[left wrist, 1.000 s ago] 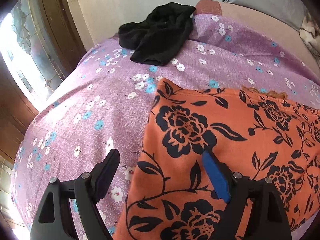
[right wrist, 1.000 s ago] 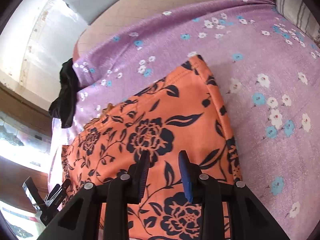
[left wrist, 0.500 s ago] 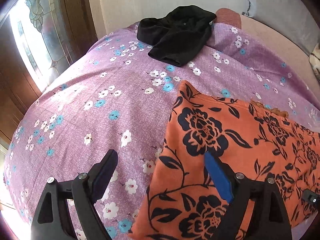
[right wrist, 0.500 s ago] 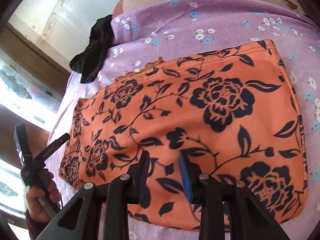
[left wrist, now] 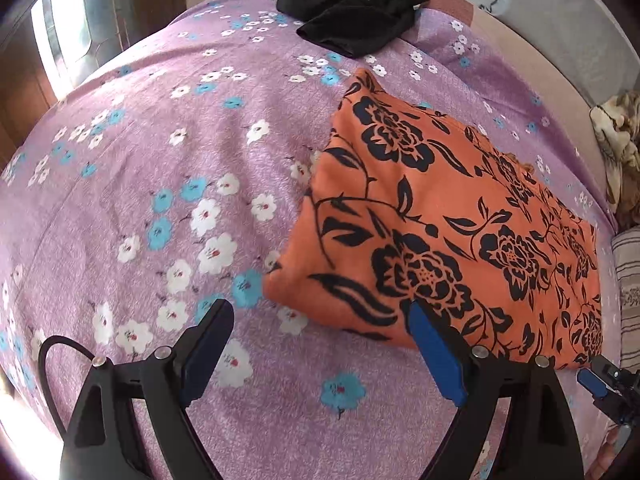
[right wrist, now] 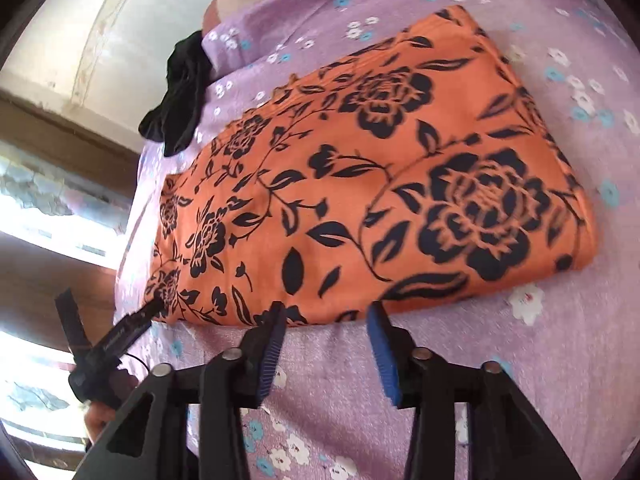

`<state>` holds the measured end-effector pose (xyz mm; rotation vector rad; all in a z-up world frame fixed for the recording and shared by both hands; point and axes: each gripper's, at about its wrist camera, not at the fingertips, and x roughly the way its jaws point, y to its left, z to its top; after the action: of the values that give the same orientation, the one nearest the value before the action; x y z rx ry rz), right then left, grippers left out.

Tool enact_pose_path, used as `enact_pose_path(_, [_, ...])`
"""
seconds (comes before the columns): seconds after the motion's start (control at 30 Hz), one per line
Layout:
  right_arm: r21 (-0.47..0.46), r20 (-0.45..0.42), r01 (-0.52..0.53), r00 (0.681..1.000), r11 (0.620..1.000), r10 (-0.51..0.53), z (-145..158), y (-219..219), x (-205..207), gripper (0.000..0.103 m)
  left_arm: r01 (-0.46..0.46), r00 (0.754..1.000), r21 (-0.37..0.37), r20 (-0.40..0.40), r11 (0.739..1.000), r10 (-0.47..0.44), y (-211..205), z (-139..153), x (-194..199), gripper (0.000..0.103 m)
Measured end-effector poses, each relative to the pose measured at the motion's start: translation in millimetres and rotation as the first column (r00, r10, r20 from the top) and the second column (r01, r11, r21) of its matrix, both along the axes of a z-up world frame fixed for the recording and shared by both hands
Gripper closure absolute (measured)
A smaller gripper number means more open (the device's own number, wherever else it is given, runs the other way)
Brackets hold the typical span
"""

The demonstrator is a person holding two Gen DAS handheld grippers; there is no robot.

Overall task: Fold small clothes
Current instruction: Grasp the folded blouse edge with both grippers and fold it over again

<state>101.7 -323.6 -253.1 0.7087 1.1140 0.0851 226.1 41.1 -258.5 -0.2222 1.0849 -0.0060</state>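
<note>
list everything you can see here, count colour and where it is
folded cloth: 1, orange with black flowers, flat on the bedsheet
black garment: 1, black, crumpled at the far edge of the bed
bedsheet: 1, purple with white and blue flowers, covering the bed
patterned bundle: 1, beige and brown, far right edge
striped cushion: 1, pale with dark stripes, right edge
window: 1, bright, left of the bed
left claw: 1, black with blue pads, open, empty
right claw: 1, black with blue pads, just opening, empty, at the cloth's near edge
</note>
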Motion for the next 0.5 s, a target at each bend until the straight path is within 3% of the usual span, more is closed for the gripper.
enact_pose_path(0.13, [0.124, 0.006, 0.16, 0.987, 0.979, -0.162, -6.0, -37.9, -26.8, 0.042, -0.09, 0.996, -0.147, 0.001, 0.985, 0.091, 26.3, -2.2, -11.8, 0.014])
enact_pose_path(0.27, [0.254, -0.054, 0.343, 0.938, 0.904, -0.341, -31.8, -73.0, -39.5, 0.038, -0.091, 0.996, -0.295, -0.02, 0.951, 0.089, 29.2, -12.3, -5.2, 0.015])
enact_pose_path(0.37, [0.329, -0.067, 0.402, 0.913, 0.855, -0.403, -46.0, -84.6, -37.7, 0.038, -0.044, 0.999, -0.315, 0.009, 0.948, 0.049, 14.9, -13.5, 9.0, 0.021])
enact_pose_path(0.4, [0.339, -0.053, 0.404, 0.91, 0.85, -0.411, -46.1, -86.8, -34.5, 0.038, -0.039, 0.999, -0.336, 0.011, 0.941, 0.046, 12.2, -15.7, 17.3, 0.028])
enact_pose_path(0.5, [0.371, -0.016, 0.41, 0.9, 0.833, -0.436, -50.3, -91.1, -21.1, 0.038, -0.029, 0.999, -0.338, 0.027, 0.941, 0.041, -0.1, -18.7, 31.2, 0.029])
